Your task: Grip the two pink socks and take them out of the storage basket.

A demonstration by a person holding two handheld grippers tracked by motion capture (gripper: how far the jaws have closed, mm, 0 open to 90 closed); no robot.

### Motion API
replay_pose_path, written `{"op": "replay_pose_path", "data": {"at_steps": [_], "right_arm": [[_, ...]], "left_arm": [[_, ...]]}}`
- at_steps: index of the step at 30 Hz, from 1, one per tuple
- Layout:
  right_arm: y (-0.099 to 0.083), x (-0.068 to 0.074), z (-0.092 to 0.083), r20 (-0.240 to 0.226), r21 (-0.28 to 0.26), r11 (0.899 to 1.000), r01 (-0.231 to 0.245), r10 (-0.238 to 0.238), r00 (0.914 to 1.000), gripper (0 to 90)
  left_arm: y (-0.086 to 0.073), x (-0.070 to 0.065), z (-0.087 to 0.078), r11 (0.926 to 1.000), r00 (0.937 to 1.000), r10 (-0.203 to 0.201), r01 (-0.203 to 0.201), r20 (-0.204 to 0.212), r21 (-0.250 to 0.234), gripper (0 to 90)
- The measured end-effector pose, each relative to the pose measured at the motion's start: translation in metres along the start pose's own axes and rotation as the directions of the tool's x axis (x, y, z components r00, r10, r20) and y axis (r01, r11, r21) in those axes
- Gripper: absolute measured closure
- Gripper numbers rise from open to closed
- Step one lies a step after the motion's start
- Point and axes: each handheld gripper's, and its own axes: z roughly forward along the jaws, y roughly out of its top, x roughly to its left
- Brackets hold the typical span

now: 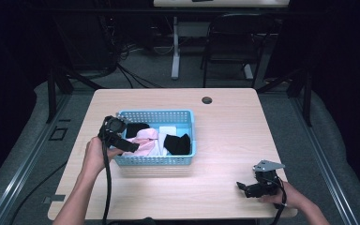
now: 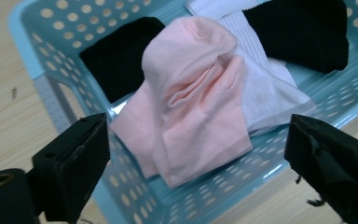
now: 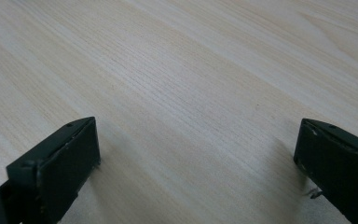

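A light wooden desk (image 1: 225,122) is seen from above, with a blue perforated basket (image 1: 157,161) standing on its left-centre part. Inside the basket, cloth items are piled: a pink cloth (image 2: 191,98) lies towards the left and near side, a white cloth (image 2: 265,88) is tucked just beside and partly under it, a black cloth (image 2: 116,56) lies at the far left, and another black cloth (image 2: 303,32) rests at the right, overlapping the white one.

The left hand-held gripper (image 1: 130,145) is held by the person's left hand (image 1: 95,154) at the basket's near-left corner, reaching in over the rim. In the left gripper view its jaws are spread wide, one at each side of the pink cloth, and nothing is gripped between them; the pink cloth is seen between and beyond the jaws, apparently untouched. A black cable (image 1: 107,187) trails from this hand-held gripper towards the near edge of the desk.

The right hand-held gripper (image 1: 248,188) is held by the person's right hand (image 1: 288,198) low at the near right of the desk, well apart from the basket, with a grey three-cornered plate (image 1: 268,165) on top. In the right gripper view its jaws are also spread wide over bare wood grain, and nothing is held.

A round cable hole (image 1: 207,100) is set near the far edge of the desk. Beyond the desk, a dark chair (image 1: 232,42) and a white table leg (image 1: 175,47) stand on the grey floor.
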Motion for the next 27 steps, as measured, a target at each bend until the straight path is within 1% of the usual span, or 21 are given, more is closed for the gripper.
{"op": "replay_pose_path", "data": {"at_steps": [3, 4, 6, 8, 9, 10, 11, 12, 13, 16, 17, 19, 22, 23, 27], "right_arm": [[0.0, 0.0, 0.0, 0.0, 0.0, 1.0, 0.0, 0.0, 1.0, 0.0], [0.0, 0.0, 0.0, 0.002, 0.0, 1.0, -0.001, 0.001, 1.0, 0.0], [0.0, 0.0, 0.0, 0.002, -0.001, 1.0, -0.001, 0.001, 1.0, 0.0], [0.0, 0.0, 0.0, 0.0, -0.001, 1.0, 0.0, 0.0, 1.0, 0.0], [0.0, 0.0, 0.0, 0.0, -0.001, 1.0, 0.0, 0.0, 1.0, 0.0], [0.0, 0.0, 0.0, 0.0, -0.001, 1.0, 0.0, 0.0, 1.0, 0.0], [0.0, 0.0, 0.0, 0.0, -0.001, 1.0, 0.0, 0.0, 1.0, 0.0], [0.0, 0.0, 0.0, 0.0, -0.001, 1.0, 0.0, 0.0, 1.0, 0.0], [0.0, 0.0, 0.0, 0.0, -0.001, 1.0, -0.001, 0.001, 1.0, 0.0], [0.0, 0.0, 0.0, 0.0, -0.001, 1.0, -0.001, 0.001, 1.0, 0.0], [0.0, 0.0, 0.0, 0.001, -0.001, 1.0, 0.0, 0.0, 1.0, 0.0], [0.0, 0.0, 0.0, 0.002, -0.002, 1.0, -0.001, 0.001, 1.0, 0.0], [0.0, 0.0, 0.0, 0.001, -0.002, 1.0, 0.0, 0.0, 1.0, 0.0], [0.0, 0.0, 0.0, 0.002, -0.001, 1.0, 0.0, 0.0, 1.0, 0.0], [0.0, 0.0, 0.0, 0.0, 0.0, 1.0, 0.001, -0.001, 1.0, 0.0]], "left_arm": [[0.005, 0.0, 0.011, 0.9986, 0.9998, 0.01, -0.011, 0.019, 0.051, 14.3], [0.006, 0.0, 0.015, 0.9975, 0.9998, 0.011, -0.012, 0.017, 0.07, 15.4], [0.008, 0.002, 0.023, 0.9953, 0.9996, 0.002, -0.005, 0.029, 0.097, 19.6], [0.01, 0.004, 0.028, 0.9933, 0.9996, -0.001, -0.002, 0.027, 0.115, 23.6], [0.011, 0.005, 0.031, 0.9928, 0.9993, -0.006, 0.001, 0.038, 0.12, 26.0], [0.011, 0.005, 0.034, 0.9908, 0.9992, -0.01, 0.004, 0.039, 0.135, 28.0], [0.012, 0.006, 0.037, 0.9891, 0.9993, -0.013, 0.007, 0.034, 0.147, 28.5], [0.012, 0.006, 0.037, 0.9891, 0.9993, -0.013, 0.007, 0.034, 0.147, 29.4], [0.013, 0.007, 0.041, 0.9858, 0.999, -0.017, 0.009, 0.042, 0.168, 31.7], [0.015, 0.007, 0.048, 0.9786, 0.9994, -0.014, 0.008, 0.031, 0.206, 32.9], [0.015, 0.007, 0.05, 0.9774, 0.9994, -0.018, 0.011, 0.03, 0.211, 33.5], [0.015, 0.008, 0.053, 0.9753, 0.9996, -0.011, 0.005, 0.025, 0.221, 34.6], [0.013, 0.011, 0.061, 0.9675, 0.9994, -0.027, 0.02, 0.024, 0.252, 37.4], [0.012, 0.012, 0.063, 0.9662, 0.9991, -0.034, 0.026, 0.027, 0.257, 38.7], [0.01, 0.014, 0.068, 0.9593, 0.9986, -0.039, 0.028, 0.035, 0.281, 47.5]]}}
